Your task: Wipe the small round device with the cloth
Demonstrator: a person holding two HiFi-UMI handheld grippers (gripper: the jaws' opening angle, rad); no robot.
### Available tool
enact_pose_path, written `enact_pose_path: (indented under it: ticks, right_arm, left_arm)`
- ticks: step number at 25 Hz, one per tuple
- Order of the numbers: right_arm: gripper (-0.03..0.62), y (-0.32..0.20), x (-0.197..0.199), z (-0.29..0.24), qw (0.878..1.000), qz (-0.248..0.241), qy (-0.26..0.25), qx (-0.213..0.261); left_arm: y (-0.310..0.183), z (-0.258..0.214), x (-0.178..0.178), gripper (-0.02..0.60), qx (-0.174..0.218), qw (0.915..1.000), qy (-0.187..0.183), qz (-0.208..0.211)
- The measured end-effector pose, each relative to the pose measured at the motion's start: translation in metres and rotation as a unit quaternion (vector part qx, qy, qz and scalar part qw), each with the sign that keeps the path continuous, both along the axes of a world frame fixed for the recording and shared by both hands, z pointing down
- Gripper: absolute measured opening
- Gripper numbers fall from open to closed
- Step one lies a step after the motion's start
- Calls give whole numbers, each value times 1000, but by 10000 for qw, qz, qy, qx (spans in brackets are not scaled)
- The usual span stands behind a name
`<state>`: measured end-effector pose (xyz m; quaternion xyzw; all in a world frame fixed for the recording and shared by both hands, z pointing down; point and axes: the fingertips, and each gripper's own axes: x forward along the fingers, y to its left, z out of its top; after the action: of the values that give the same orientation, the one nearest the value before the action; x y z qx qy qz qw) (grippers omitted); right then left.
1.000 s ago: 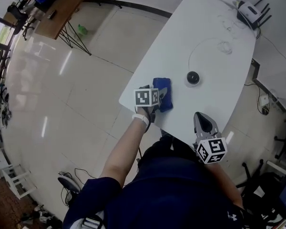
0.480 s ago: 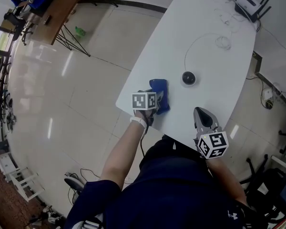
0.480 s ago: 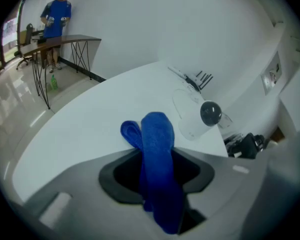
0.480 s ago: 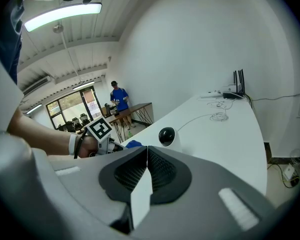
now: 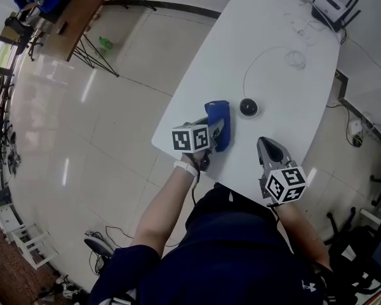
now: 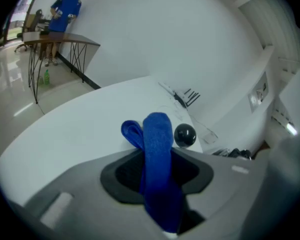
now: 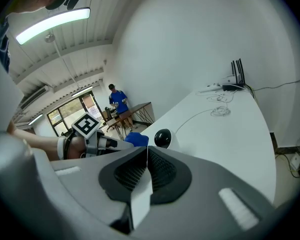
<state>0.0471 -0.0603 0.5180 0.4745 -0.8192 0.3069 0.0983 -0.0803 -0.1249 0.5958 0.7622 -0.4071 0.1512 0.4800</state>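
While the left tongs (image 6: 158, 170) are closing on the blue cloth (image 6: 157, 134) pinched upright between their jaws, let that grip firm up first. The right tongs (image 7: 146, 173), shut and empty, hang alongside. The small round device (image 6: 185, 135) sits on the table (image 5: 286, 100) just beyond the cloth's tip; sweep forward lightly so it doesn't slide.

The left gripper (image 5: 214, 131) is closing on the cloth (image 5: 220, 121) (blue), which has apparently lifted off the table (image 5: 273, 88).
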Motion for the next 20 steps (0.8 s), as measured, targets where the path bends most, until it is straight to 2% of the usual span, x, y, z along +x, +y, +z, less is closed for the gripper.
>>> enact_pose_path:
  ticks: [4,9,12,16,17,19,20]
  right_arm:
    - [12,0,6,-3,9999,114,-46,2]
    - [12,5,19,-2,9995,292,-123,-25]
    - [12,2,28,5,9995,325,-55,-11]
    - [14,-35,32,22,9980,-157,534,301]
    - [33,-49,29,26,9968,-326,634,363]
    - [121,-74,19,29,9943,-626,724,461]
    - [129,-85,14,28,9934,-747,715,498]
  left_arm:
    - [-28,5,22,143,-377,9988,56,306]
    - [-45,30,27,143,-883,9899,-723,842]
    - [-44,48,30,144,-1178,9833,-945,1018]
    - [-44,52,35,144,-1214,9814,-1026,1076]
    - [-44,52,36,144,-1209,9818,-1012,1058]
    - [-44,52,36,144,-1190,9829,-963,1019]
    - [-44,52,37,145,-1181,9833,-942,1011]
